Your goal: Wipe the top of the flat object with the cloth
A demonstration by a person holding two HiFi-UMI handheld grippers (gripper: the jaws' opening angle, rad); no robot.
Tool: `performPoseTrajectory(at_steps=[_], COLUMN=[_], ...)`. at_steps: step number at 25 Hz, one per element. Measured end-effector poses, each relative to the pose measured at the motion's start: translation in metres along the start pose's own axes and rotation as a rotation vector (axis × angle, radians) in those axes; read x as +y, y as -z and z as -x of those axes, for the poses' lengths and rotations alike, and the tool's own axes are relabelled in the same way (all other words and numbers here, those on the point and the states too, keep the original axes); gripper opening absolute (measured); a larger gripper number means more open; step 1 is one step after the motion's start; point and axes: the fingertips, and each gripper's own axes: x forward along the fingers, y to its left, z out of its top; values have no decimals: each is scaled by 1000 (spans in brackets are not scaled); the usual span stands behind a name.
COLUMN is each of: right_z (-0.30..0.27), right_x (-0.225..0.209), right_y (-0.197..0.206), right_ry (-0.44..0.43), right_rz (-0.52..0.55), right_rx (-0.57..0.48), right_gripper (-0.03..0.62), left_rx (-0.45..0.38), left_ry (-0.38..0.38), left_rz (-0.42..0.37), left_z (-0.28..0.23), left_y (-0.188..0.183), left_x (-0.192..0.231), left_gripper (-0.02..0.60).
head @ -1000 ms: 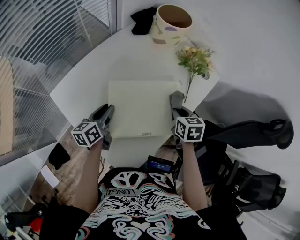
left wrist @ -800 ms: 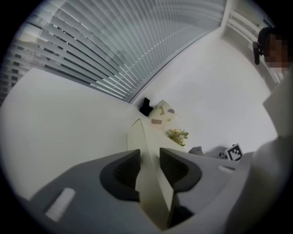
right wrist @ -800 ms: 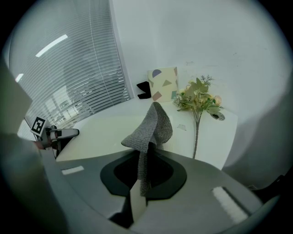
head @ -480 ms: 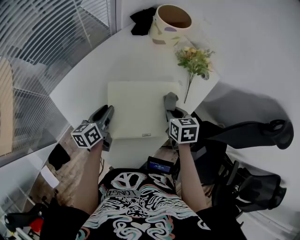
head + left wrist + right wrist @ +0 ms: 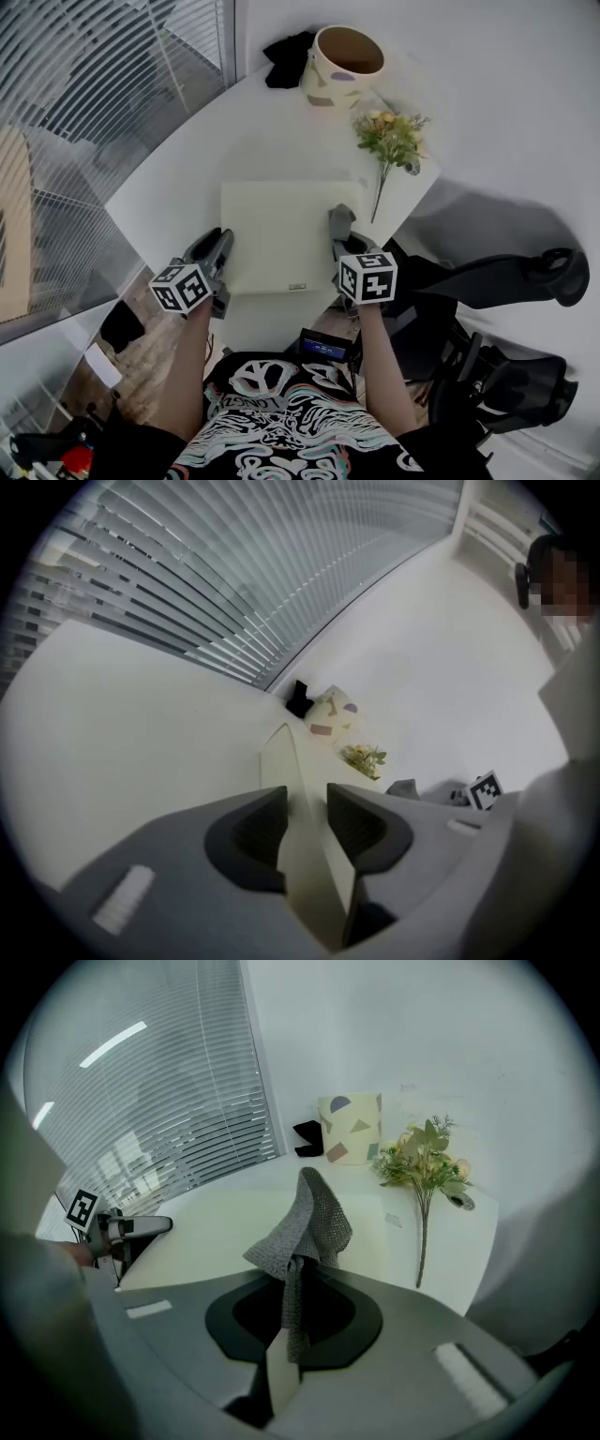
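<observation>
A flat cream board [image 5: 279, 234] lies on the white table [image 5: 178, 178]. My left gripper [image 5: 217, 246] is shut on the board's left edge; in the left gripper view the board [image 5: 282, 757] runs away from between the jaws of the left gripper [image 5: 305, 825]. My right gripper [image 5: 343, 238] is shut on a grey knitted cloth [image 5: 339, 217], which rests at the board's right edge. In the right gripper view the cloth [image 5: 307, 1225] stands up out of the right gripper [image 5: 294, 1285], with the board [image 5: 225, 1232] beneath and the left gripper [image 5: 131, 1228] at its far side.
A cream pot [image 5: 343, 58] with coloured patches stands at the table's far end, a black object [image 5: 285, 47] beside it. A flower sprig [image 5: 391, 141] lies right of the board. Black office chairs [image 5: 506, 281] stand to the right. Window blinds [image 5: 84, 112] run along the left.
My right gripper has moved left with the cloth, from just off the board's right edge onto it. The left gripper keeps its hold on the left edge.
</observation>
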Motion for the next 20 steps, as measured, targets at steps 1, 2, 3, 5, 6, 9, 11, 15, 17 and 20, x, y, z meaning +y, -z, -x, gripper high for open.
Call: performPoseTrajectory(at_steps=[1, 2, 3, 5, 6, 9, 11, 15, 17, 20], right_z=[0, -1, -2, -4, -6, -9, -9, -10, -12, -14], right_x=[2, 5, 9, 18, 23, 32, 34, 39, 43, 50], right_y=[1, 1, 1, 0, 0, 0, -1, -1, -1, -2], right_ry=[-5, -12, -20, -38, -47, -57, -53, -63, -73, -79], right_rz=[2, 4, 9, 26, 35, 60, 70, 73, 80, 96], right_rx=[3, 6, 9, 15, 17, 18, 14, 15, 18, 18], right_gripper=[14, 14, 13, 14, 13, 14, 14, 14, 14, 14], left_rx=[0, 1, 2, 3, 2, 0, -1, -5, -5, -3], left_ry=[-1, -1, -1, -3, -3, -1, -2, -2, -3, -3], left_rz=[1, 2, 3, 3, 3, 5, 7, 13, 14, 17], left_z=[0, 0, 0, 0, 0, 0, 0, 1, 1, 0], left_y=[0, 1, 1, 1, 0, 1, 1, 1, 1, 1], left_x=[0, 0, 0, 1, 1, 0, 0, 0, 1, 1], left_gripper=[187, 187, 187, 187, 187, 187, 187, 187, 187, 187])
